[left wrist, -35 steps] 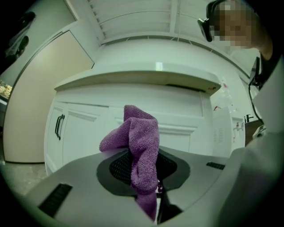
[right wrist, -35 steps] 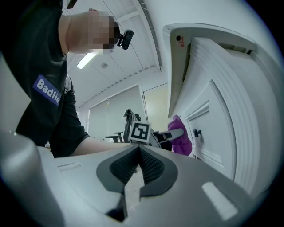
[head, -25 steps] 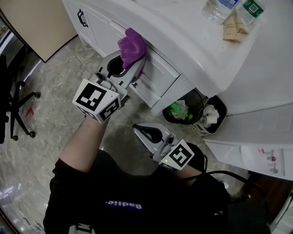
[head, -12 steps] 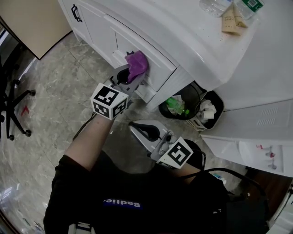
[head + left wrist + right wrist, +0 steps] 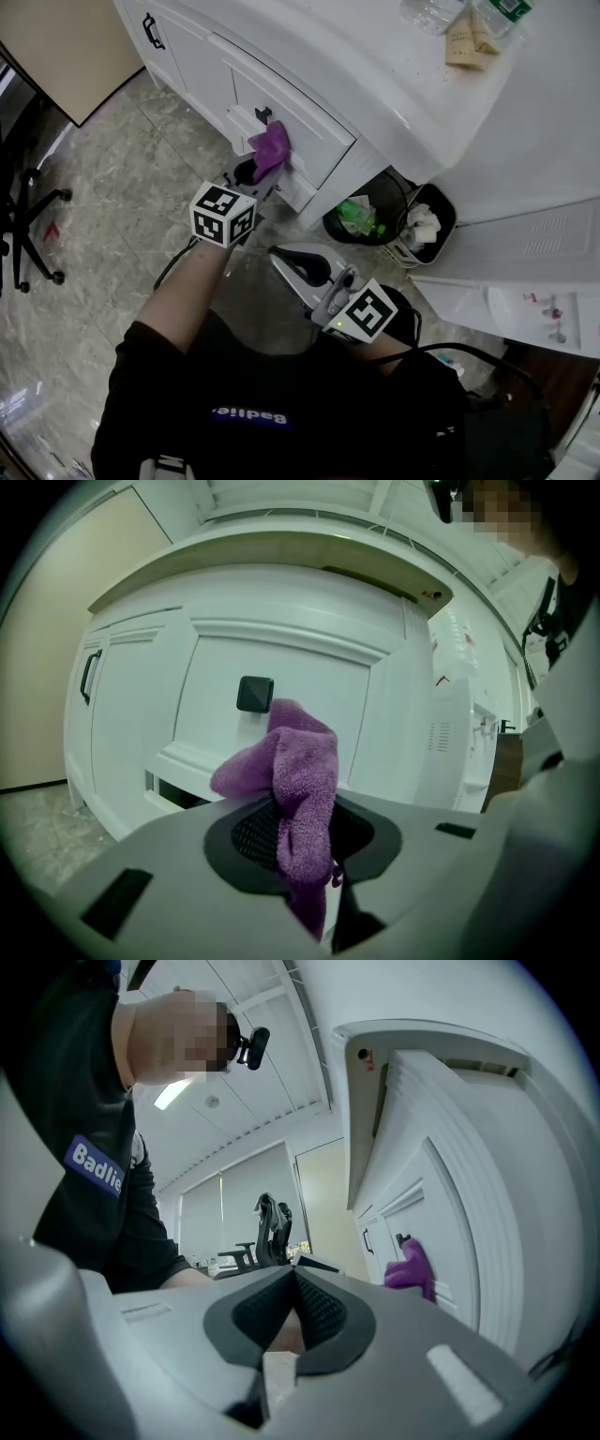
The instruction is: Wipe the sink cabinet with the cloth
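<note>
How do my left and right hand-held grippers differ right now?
The left hand-held gripper is shut on the purple cloth; the right hand-held gripper is shut on nothing. The left is up at the cabinet front; the right is held back, apart from the cabinet. Both carry marker cubes.

A round black bin (image 5: 362,242) with green rubbish sits beside a smaller bin (image 5: 450,217) on the floor (image 5: 103,178).

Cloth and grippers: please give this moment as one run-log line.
left gripper: shut on cloth | cloth: at sink cabinet front | right gripper: shut, empty
</note>
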A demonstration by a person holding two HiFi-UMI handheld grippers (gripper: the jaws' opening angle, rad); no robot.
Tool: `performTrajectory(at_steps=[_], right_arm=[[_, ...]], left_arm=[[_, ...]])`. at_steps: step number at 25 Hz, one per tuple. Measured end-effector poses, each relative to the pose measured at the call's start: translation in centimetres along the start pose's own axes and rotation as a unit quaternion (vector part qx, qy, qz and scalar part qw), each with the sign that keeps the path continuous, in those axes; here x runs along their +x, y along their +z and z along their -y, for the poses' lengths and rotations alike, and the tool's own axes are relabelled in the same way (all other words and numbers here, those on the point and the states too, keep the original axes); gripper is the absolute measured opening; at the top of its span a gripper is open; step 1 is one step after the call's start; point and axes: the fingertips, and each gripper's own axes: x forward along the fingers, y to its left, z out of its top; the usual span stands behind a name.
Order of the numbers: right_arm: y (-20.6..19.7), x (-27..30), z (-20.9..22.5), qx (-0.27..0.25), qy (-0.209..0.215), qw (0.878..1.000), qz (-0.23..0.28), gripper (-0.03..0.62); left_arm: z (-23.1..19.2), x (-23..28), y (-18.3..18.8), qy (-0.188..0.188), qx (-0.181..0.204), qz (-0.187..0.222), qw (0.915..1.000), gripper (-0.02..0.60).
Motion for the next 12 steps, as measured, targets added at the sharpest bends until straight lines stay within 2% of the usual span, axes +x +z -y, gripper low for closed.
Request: performTrajectory(at_steps=[3, 6, 9, 12], right_arm=[[0.2, -0.4, 0.5, 0.000, -0.007, 1.000, 0.000, -0.005], [0.2, -0.5, 0.3, 0.002, -0.001, 1.000, 0.000, -0.005], [0.1, -0.5, 0.2, 0.003, 0.003, 1.000, -0.001, -0.005], [0.2, -0.5, 0.3, 0.003, 0.002, 1.000, 0.000, -0.005]], left_arm=[[0.3, -1.9, 3.0, 0.002, 0.000, 0.037, 0.9993, 0.084], [1.8, -4.2, 8.0, -0.010, 0.034, 0.084, 0.9958, 0.084], [4.7, -5.3, 12.5, -0.046, 0.059, 0.121, 0.9898, 0.084], [7.5, -4.8, 14.9, -0.082, 0.071, 0.137, 0.9846, 0.084]])
